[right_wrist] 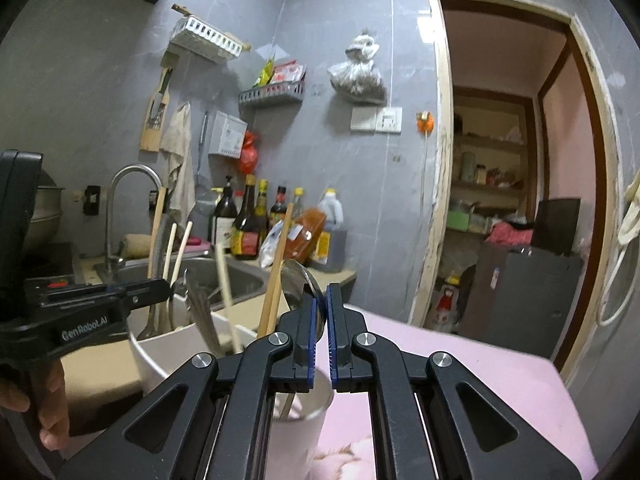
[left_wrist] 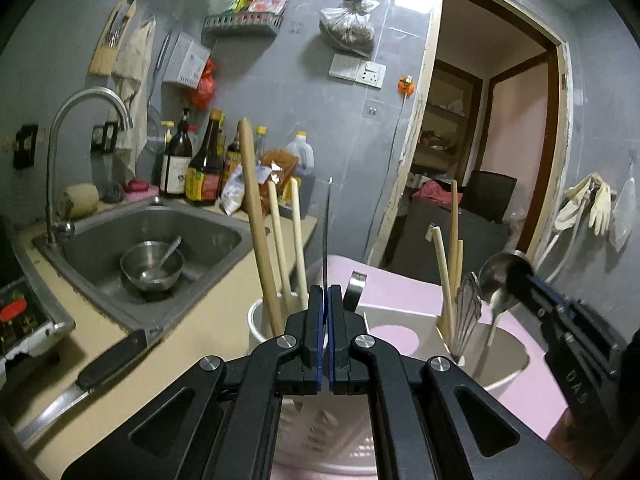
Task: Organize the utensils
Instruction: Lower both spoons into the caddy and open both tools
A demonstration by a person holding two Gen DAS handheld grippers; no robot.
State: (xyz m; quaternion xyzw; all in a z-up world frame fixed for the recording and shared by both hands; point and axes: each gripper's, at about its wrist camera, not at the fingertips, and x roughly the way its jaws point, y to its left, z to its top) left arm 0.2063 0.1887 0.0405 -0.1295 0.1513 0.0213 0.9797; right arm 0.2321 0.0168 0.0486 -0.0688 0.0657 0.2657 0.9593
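Observation:
My left gripper is shut on a thin dark flat utensil that stands upright above a white cup holding a wooden spatula and chopsticks. My right gripper is shut on a steel spoon, bowl up, above a second white cup. In the left wrist view the right gripper holds that spoon over a cup with chopsticks and a whisk. The left gripper also shows in the right wrist view.
A steel sink with a bowl and tap lies left. A knife lies on the beige counter. Sauce bottles stand behind the sink. Both cups sit by a pink surface. An open doorway is right.

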